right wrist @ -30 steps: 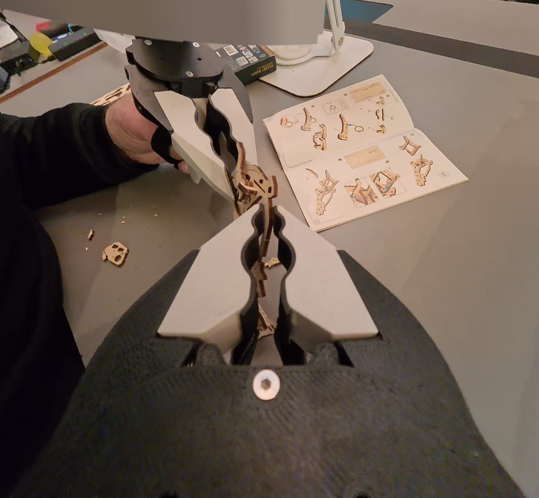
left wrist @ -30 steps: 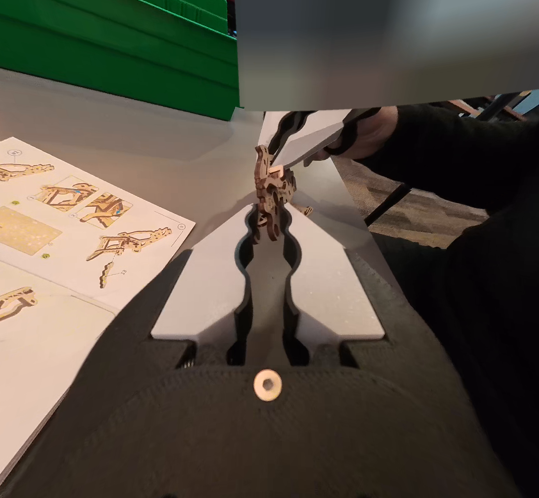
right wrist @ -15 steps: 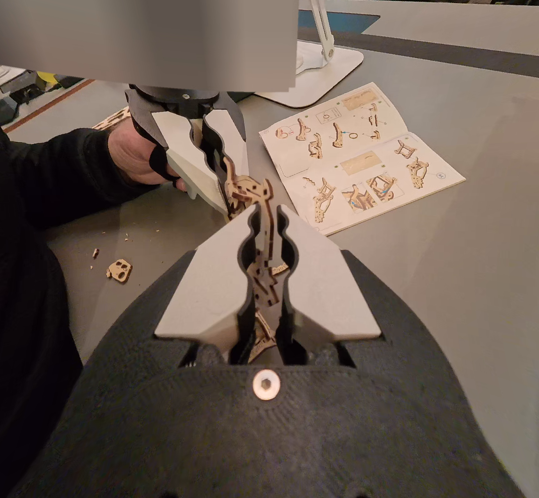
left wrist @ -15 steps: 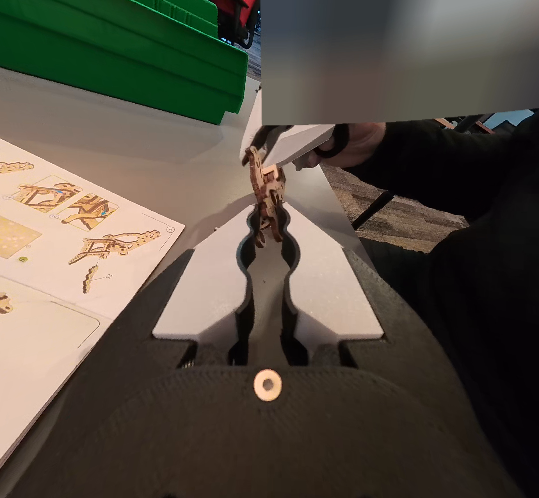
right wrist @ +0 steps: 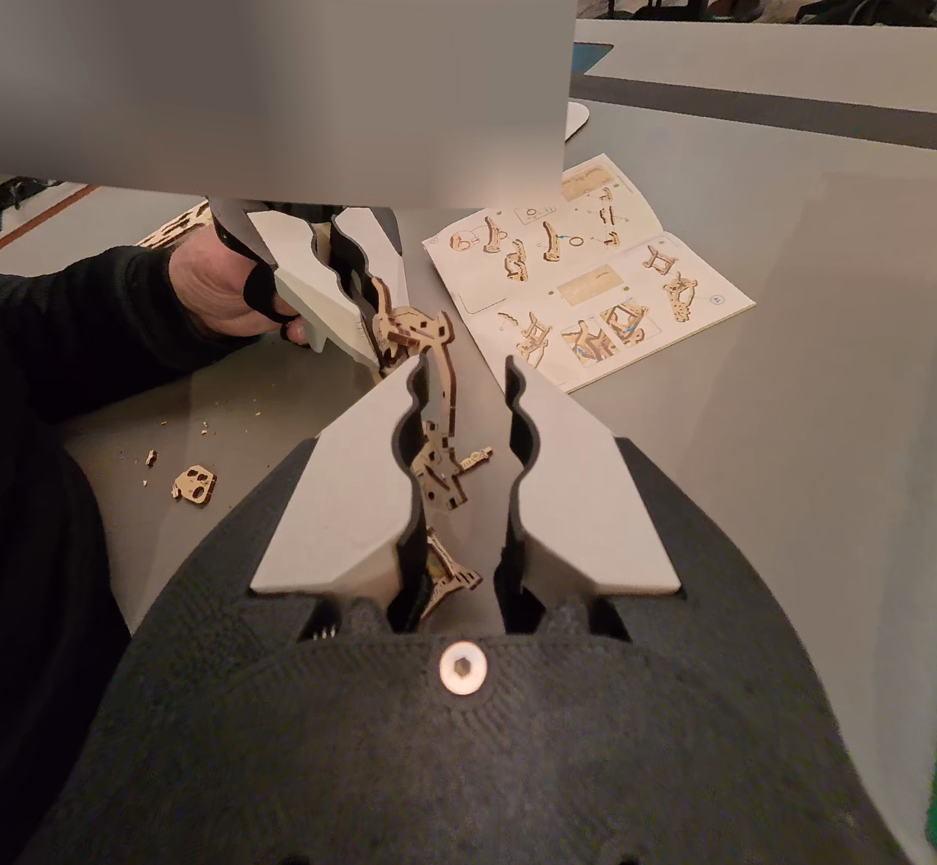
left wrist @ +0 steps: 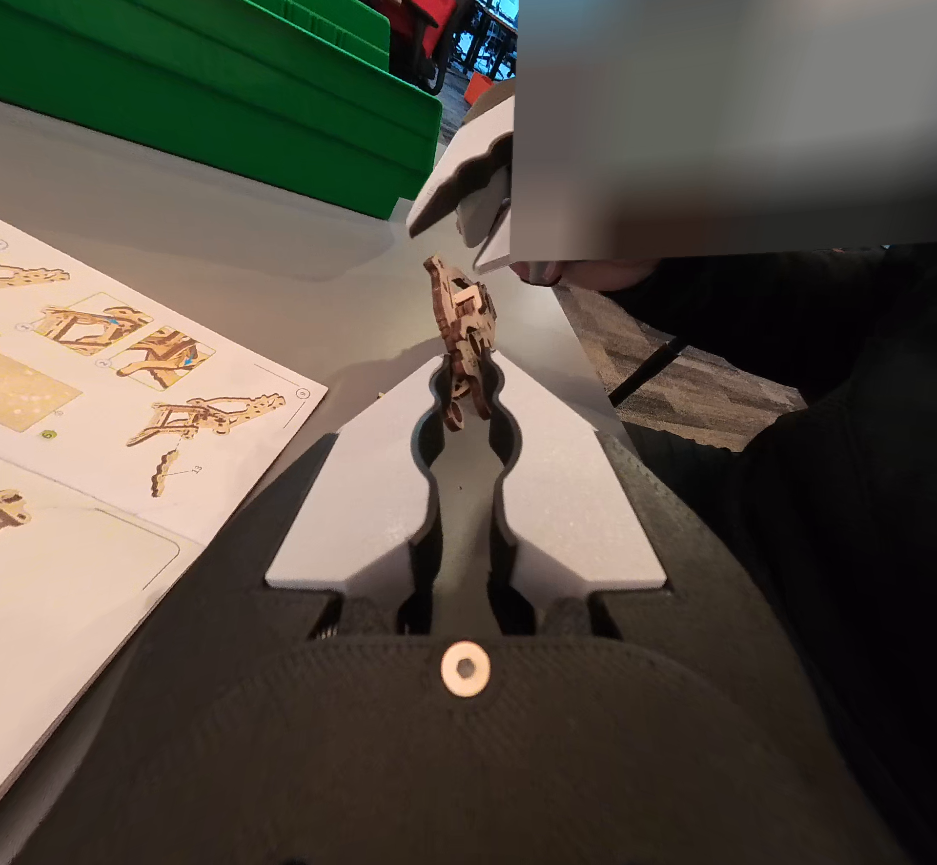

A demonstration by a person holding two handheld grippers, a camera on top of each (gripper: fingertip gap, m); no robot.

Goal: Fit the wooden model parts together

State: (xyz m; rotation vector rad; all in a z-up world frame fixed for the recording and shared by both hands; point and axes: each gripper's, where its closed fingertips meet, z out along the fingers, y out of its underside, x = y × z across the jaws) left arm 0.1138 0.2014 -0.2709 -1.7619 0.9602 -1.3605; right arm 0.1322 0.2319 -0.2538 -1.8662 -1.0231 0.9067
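Gripping the pale laser-cut wooden model assembly (left wrist: 464,339) in the clamped left tool (left wrist: 465,374), while the right tool (right wrist: 464,364) is gaping empty, probably needing to pick another part next.

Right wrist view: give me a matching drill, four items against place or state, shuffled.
Items:
1. left gripper
2. right gripper
3. small loose tan wooden piece with holes
4. open white instruction booklet

States:
A. lying flat on the grey table, right of the grippers
B. fingers apart
C. shut on the tan wooden model assembly
D. lying on the table among wood crumbs, left side

Pairs: 1-C, 2-B, 3-D, 4-A
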